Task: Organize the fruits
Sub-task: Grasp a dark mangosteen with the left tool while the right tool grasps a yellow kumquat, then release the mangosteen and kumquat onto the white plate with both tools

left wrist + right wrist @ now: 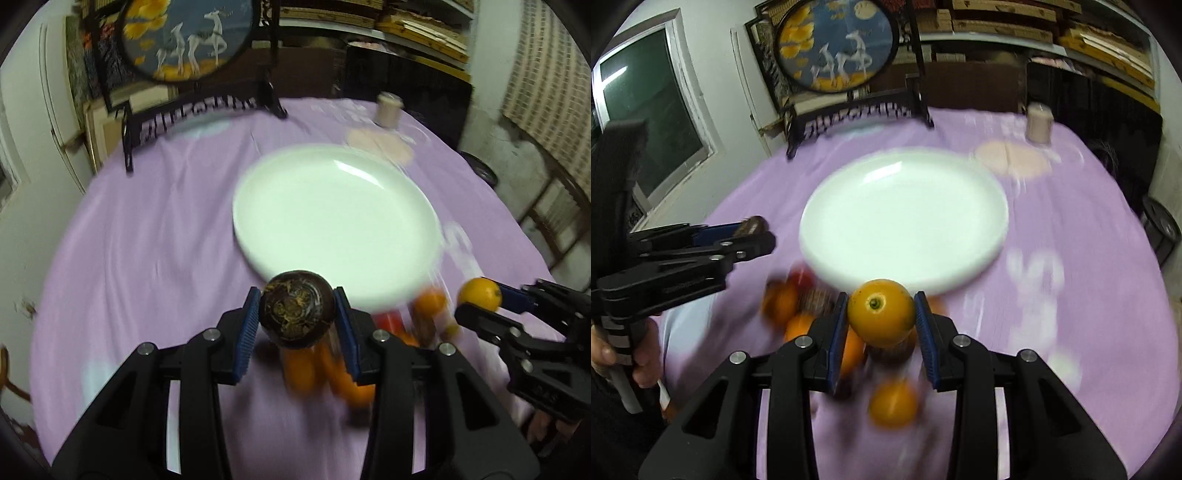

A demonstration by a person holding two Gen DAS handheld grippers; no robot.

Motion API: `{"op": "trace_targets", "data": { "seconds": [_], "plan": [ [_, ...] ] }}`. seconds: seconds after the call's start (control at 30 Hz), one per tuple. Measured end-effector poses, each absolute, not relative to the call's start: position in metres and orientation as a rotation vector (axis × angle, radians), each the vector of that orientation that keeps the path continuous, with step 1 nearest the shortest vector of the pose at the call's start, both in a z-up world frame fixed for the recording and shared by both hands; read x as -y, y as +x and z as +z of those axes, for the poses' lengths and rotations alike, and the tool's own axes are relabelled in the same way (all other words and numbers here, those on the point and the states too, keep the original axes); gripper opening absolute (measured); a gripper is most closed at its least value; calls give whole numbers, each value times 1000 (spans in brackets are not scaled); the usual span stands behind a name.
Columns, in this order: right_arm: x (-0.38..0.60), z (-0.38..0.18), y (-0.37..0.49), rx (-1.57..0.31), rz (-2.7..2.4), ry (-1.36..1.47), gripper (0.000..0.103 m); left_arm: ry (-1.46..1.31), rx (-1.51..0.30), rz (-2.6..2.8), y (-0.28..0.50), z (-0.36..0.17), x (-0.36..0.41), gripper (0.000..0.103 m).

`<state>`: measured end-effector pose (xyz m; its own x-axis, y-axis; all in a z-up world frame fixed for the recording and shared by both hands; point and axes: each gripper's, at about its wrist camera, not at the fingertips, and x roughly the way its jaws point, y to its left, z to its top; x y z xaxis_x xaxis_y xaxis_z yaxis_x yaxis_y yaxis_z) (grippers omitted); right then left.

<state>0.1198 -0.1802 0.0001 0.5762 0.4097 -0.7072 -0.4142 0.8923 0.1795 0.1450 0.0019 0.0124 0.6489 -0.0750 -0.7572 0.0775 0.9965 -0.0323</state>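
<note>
Nearest the left wrist camera, the left gripper (297, 317) is closed on a dark brown round fruit (297, 308), its blue pads pressed against both sides; nearest the right wrist camera, the right gripper (881, 314) is likewise clamped on an orange (881, 308), stem end facing the lens. Both fruits hang above the counter (147, 229), which is covered in a lilac cloth, just short of the near rim of the white plate (332, 221). The plate is bare. Below the grippers, the loose pile of remaining fruit (798, 306), mostly oranges with something red and something dark among them, lies blurred on the cloth beside the plate's near edge. At the far side stands a small pinkish cup (388, 109).

The step in hand appears to be the carry: two fruits lifted and bound for the plate. The next move likely calls for bringing each fruit forward over the plate's flat centre, lowering until it rests, and opening the two grippers well apart so the round fruits neither collide nor roll off.
</note>
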Motion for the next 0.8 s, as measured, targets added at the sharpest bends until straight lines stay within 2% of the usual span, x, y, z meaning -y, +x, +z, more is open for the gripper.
{"op": "trace_targets", "data": {
  "seconds": [0.1,0.27,0.43,0.47,0.5,0.63,0.67,0.7,0.8],
  "plan": [
    [172,2,191,-847,483,-24,36,-26,-913,-74,217,12,-3,40],
    [158,-30,291,-960,443,-77,36,-57,-1012,-49,310,-11,3,40],
    [151,-48,331,-1005,442,-95,36,-72,-1036,-55,336,-27,6,42],
    [150,-49,334,-1011,440,-101,37,-78,-1041,-56,339,-29,5,49],
    [150,-48,334,-1002,435,-107,41,-79,-1040,-56,339,-29,5,61],
    [160,-23,314,-969,419,-118,46,-64,-983,-80,313,-7,-1,70],
    [165,-15,304,-958,410,-118,54,-62,-961,-86,300,2,-3,74],
    [168,-5,290,-938,401,-123,57,-59,-943,-90,289,8,-5,80],
    [175,22,220,-857,412,-141,60,-37,-855,-83,230,29,-12,92]
  ]
}}
